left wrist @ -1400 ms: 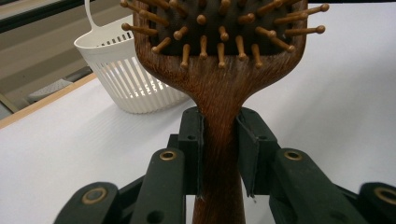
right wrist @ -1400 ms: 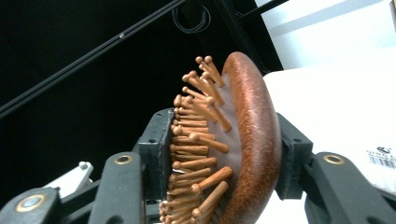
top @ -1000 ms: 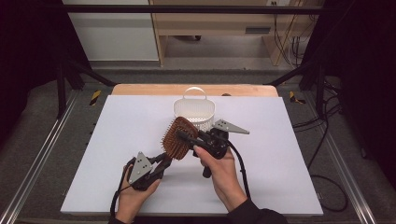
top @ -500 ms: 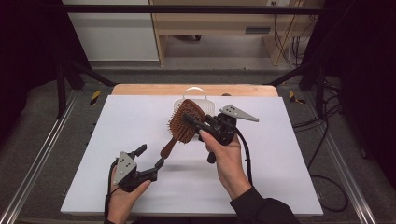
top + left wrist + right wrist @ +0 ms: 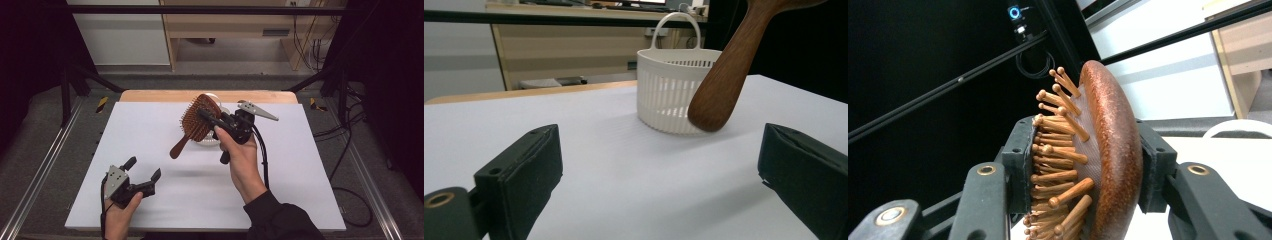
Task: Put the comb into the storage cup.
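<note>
My right tool [image 5: 206, 116] gripped the oval brown wooden paddle hairbrush [image 5: 199, 120] by its head, one pad on the peg-bristle face, the other on the rounded back [image 5: 1113, 150]. The brush hung in the air above the white-covered bench [image 5: 300, 180], handle pointing down toward 7 o'clock, just in front of the small white slatted plastic basket with a hoop handle [image 5: 671, 85], which stood at 12 o'clock on the bench.

My left tool [image 5: 142, 170] sat low at 7 o'clock. Its jaws had just been opening, stood wide, and nothing was between them; the handle tip [image 5: 714, 100] floated ahead of them, apart from both pads.

Risks, as I judged them:
- The bristle-side pad bore on springy pegs, not a flat face. The head could pivot or creep in the grip, and the long handle would lever it round.
- The curved, polished back offered little friction; a quick wrist turn could let the brush slip out.
- With the handle swinging low near the basket wall, a careless approach could knock the light basket over or push it toward the far edge.
- If lowered head-first at this tilt, the handle might catch on the hoop.
</note>
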`<state>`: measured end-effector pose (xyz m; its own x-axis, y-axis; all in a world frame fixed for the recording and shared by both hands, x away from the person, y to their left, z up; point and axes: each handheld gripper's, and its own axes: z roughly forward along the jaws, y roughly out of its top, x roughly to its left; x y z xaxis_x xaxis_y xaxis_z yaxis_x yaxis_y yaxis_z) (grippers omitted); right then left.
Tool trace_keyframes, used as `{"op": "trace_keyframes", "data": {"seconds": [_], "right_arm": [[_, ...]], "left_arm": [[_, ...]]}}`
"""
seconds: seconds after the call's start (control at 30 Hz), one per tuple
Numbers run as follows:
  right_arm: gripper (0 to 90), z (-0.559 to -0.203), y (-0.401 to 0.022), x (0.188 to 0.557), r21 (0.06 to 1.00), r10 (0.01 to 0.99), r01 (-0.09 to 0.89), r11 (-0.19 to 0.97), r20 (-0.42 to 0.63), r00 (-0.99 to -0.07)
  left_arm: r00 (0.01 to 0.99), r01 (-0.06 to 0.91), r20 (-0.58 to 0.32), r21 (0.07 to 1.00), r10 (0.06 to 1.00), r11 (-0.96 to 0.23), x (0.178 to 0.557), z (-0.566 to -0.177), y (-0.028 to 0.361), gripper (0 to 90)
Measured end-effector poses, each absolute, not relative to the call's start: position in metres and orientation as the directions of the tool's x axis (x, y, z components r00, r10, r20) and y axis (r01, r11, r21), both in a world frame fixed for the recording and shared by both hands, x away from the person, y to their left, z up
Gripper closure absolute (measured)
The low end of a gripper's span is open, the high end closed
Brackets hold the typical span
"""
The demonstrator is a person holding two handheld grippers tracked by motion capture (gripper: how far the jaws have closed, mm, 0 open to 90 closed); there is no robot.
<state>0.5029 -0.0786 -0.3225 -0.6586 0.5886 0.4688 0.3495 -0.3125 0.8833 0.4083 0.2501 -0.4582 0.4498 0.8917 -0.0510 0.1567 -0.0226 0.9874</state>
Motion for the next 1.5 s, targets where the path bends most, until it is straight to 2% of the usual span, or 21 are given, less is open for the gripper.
{"op": "trace_keyframes", "data": {"seconds": [0.47, 0.7, 1.5], "right_arm": [[52.3, -0.307, -0.088, 0.532, 0.872, 0.624, 0.311, -0.379, 0.489, -0.609], [52.3, -0.305, -0.092, 0.550, 0.857, 0.633, 0.310, -0.413, 0.514, -0.578], [52.1, -0.296, -0.119, 0.564, 0.852, 0.669, 0.244, -0.463, 0.516, -0.535]], "left_arm": [[0.386, 0.176, -0.085, 0.984, 0.918, 0.017, 0.415, -0.465, 0.266, 2.4], [0.377, 0.178, -0.065, 0.984, 0.924, -0.004, 0.416, -0.469, 0.267, 2.2], [0.374, 0.173, -0.051, 0.985, 0.926, -0.016, 0.418, -0.471, 0.267, 1.9]]}}
